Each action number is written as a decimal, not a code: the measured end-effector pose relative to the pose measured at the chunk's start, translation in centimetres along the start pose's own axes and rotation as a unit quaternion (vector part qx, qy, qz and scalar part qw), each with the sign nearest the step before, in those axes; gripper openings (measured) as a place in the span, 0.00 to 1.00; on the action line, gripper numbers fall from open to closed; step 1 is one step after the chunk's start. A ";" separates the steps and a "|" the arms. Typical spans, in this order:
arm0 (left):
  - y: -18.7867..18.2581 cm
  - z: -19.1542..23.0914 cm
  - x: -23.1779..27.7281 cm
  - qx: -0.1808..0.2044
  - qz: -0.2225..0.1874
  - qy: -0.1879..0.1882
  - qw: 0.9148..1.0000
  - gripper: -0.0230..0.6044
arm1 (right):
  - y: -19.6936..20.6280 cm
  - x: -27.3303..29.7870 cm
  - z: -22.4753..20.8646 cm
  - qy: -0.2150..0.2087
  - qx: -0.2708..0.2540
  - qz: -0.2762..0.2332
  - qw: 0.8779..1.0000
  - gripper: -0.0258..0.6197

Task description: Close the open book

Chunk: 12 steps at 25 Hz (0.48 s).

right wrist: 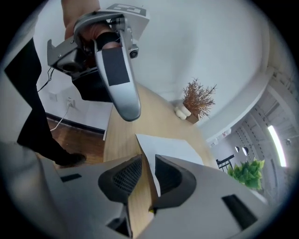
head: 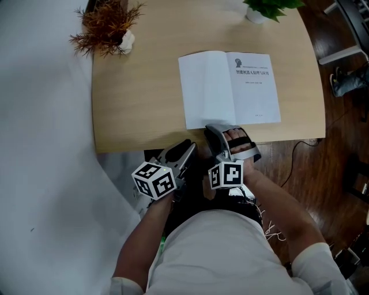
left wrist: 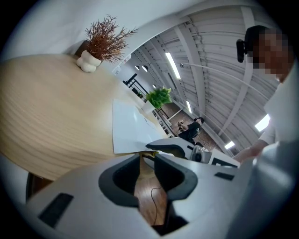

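Observation:
The open book (head: 230, 86) lies flat on the light wooden table (head: 138, 103), a blank white page on the left and a printed title page on the right. My right gripper (head: 214, 128) hangs over the table's near edge, its tips just reaching the near edge of the book's left page. In the right gripper view its jaws (right wrist: 148, 158) leave only a narrow slit, through which the book (right wrist: 170, 147) and bare wood show. My left gripper (head: 188, 144) sits just off the table edge, left of the right one. Its jaws (left wrist: 147, 156) are close together with nothing between them. The book (left wrist: 128, 128) lies ahead of them.
A dried brown plant in a white pot (head: 106, 26) stands at the table's far left corner. A green plant (head: 265, 8) stands at the far edge. Dark wooden floor with a cable (head: 295, 151) lies to the right, and a white wall to the left.

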<state>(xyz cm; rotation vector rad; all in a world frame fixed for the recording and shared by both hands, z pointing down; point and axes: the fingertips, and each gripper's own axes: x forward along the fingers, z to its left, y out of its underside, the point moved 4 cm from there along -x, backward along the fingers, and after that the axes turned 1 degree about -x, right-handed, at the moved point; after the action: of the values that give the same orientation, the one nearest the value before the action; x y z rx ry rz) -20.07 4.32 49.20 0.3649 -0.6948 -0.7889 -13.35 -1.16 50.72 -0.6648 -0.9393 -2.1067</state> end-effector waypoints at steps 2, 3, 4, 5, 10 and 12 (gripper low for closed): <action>-0.1 0.1 -0.3 -0.002 -0.001 0.000 1.000 0.15 | -0.2 0.4 0.3 0.001 -0.019 0.007 1.000 0.14; -0.1 0.2 -0.4 -0.004 -0.001 0.000 1.000 0.15 | -0.3 0.5 0.3 0.005 -0.030 0.011 0.999 0.14; -0.1 0.3 -0.5 -0.005 -0.001 0.000 1.000 0.15 | -0.4 0.8 0.3 0.010 -0.040 0.015 0.999 0.14; -0.1 0.5 -0.5 -0.006 -0.001 0.000 1.000 0.15 | -0.6 1.0 0.3 0.016 -0.051 0.018 0.998 0.14; 0.1 1.0 -0.7 -0.008 0.000 0.005 1.000 0.15 | -1.5 2.4 0.7 0.034 -0.100 0.028 0.994 0.14; 0.1 1.0 -0.7 -0.008 0.002 0.007 1.000 0.15 | -1.7 2.8 0.8 0.035 -0.110 0.032 0.993 0.14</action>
<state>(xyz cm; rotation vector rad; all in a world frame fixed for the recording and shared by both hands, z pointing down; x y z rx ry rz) -21.06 4.83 49.66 0.3550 -0.6757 -0.7871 -16.26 -0.84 52.47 -0.7170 -0.6451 -2.1806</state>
